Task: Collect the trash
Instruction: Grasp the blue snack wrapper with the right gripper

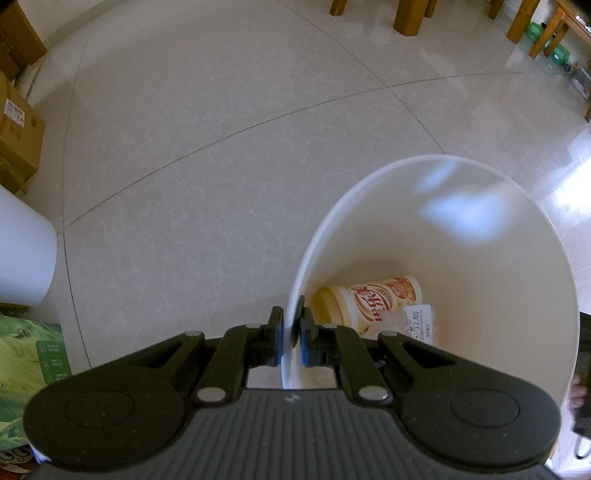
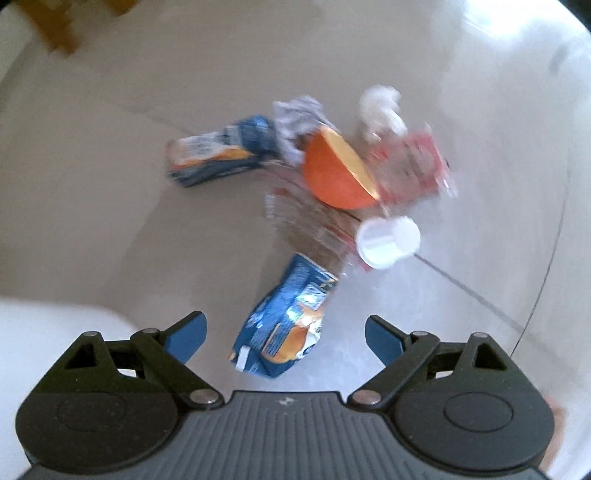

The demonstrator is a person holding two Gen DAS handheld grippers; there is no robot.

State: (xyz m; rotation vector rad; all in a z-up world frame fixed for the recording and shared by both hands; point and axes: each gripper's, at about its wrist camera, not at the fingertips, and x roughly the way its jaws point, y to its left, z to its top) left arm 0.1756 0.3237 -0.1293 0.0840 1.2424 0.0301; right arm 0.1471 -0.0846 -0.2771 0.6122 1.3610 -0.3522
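Note:
My left gripper [image 1: 291, 334] is shut on the rim of a white bin [image 1: 461, 236], one finger outside the wall and one inside. In the bin lie a cream and orange paper cup [image 1: 373, 301] and a clear wrapper with a price label [image 1: 415, 321]. My right gripper [image 2: 285, 334] is open above the tiled floor, a crumpled blue snack bag [image 2: 288, 325] lying between and just past its fingers. Further out lie an orange bowl [image 2: 336, 173], a small white cup [image 2: 388, 242], a second blue packet [image 2: 221, 151], a red wrapper [image 2: 417, 166], clear plastic [image 2: 306, 218] and crumpled tissue [image 2: 380, 107].
Cardboard boxes [image 1: 18, 136] stand at the left wall, a white cylinder [image 1: 26, 251] and a green printed box [image 1: 29, 365] below them. Wooden furniture legs [image 1: 408, 16] stand at the far side. The right wrist view is motion-blurred. A white object [image 2: 55, 325] lies at its lower left.

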